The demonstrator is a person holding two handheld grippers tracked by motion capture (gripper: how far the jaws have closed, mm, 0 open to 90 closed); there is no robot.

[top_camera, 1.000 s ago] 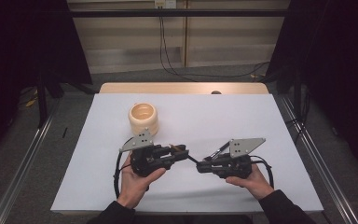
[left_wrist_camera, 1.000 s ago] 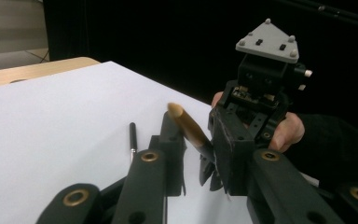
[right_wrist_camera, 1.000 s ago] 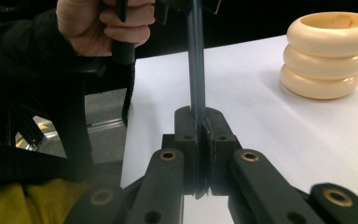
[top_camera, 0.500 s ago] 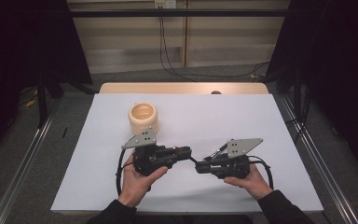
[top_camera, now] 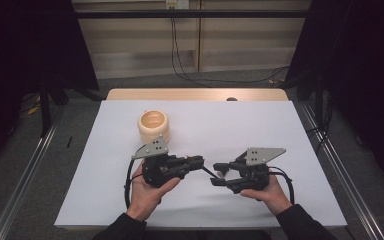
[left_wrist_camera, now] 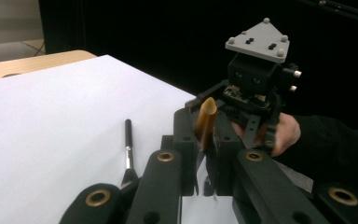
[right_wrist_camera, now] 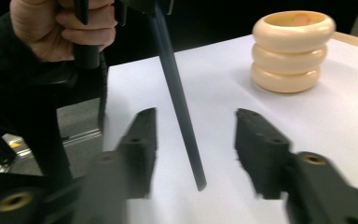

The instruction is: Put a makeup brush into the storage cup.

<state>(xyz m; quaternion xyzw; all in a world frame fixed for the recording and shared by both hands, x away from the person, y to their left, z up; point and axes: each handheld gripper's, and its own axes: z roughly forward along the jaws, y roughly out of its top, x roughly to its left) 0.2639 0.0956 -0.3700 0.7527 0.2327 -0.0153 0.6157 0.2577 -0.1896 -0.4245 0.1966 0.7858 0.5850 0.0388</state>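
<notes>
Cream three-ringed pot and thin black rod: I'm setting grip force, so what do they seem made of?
Cream three-ringed pot: probably glazed ceramic or moulded plastic; smooth, even colour, soft sheen, thick rounded rim. Thin black rod: perhaps painted wood or plastic; uniform dull black, straight, no grain visible.

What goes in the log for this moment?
left tongs: shut on thin black stick | right tongs: open, straddling the stick's tip | cream ribbed cup: upright, apart

The desk (top_camera: 300, 130) wears a matt white sheet over pale wood; the ribbed cream cup (top_camera: 153, 127) looks smooth, faintly glossy.
</notes>
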